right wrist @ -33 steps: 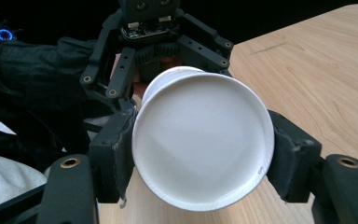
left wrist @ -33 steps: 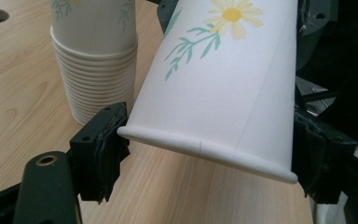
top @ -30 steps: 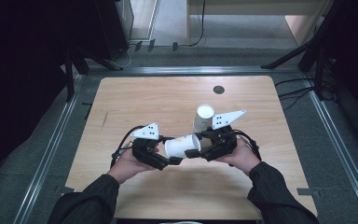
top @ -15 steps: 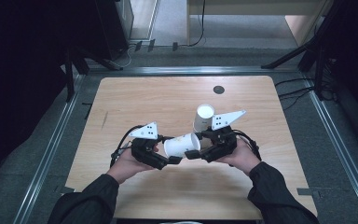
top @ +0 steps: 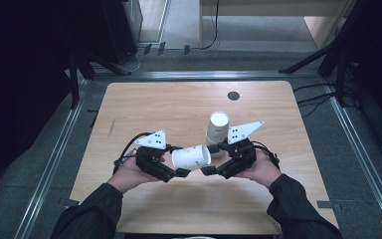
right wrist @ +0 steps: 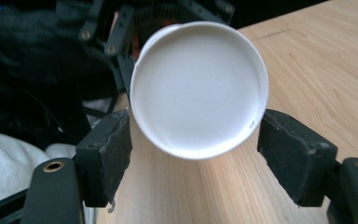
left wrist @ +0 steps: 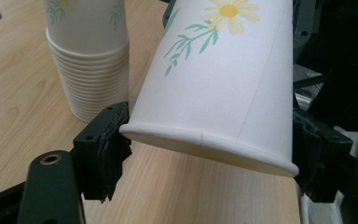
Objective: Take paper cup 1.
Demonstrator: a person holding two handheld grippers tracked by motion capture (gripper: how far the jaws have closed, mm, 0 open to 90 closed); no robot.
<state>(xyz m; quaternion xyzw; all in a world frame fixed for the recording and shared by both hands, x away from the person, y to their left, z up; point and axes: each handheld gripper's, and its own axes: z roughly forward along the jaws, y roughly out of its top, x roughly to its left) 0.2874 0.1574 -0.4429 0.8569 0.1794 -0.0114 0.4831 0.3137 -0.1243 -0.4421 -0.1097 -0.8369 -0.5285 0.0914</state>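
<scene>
A white paper cup [top: 191,158] with a daisy print [left wrist: 223,79] lies sideways in the air between both grippers. My left gripper [top: 178,162] is shut on its rim, with a pad pressed on each side [left wrist: 209,154]. The cup's flat white base [right wrist: 198,88] faces my right gripper [right wrist: 200,154], which stands open with its jaws flanking the base, just off it. In the high view the right gripper [top: 213,158] sits right of the cup. An upside-down stack of several matching cups [top: 217,130] stands on the table behind them [left wrist: 91,60].
The wooden table [top: 154,104] has a small dark round hole [top: 233,95] near its far edge. Metal rails run along the table's left, right and far sides. Cables lie on the floor at the right.
The cup has tipped a little, its mouth turning more toward the camera, and has shifted slightly left with the left gripper. The stack has not moved.
</scene>
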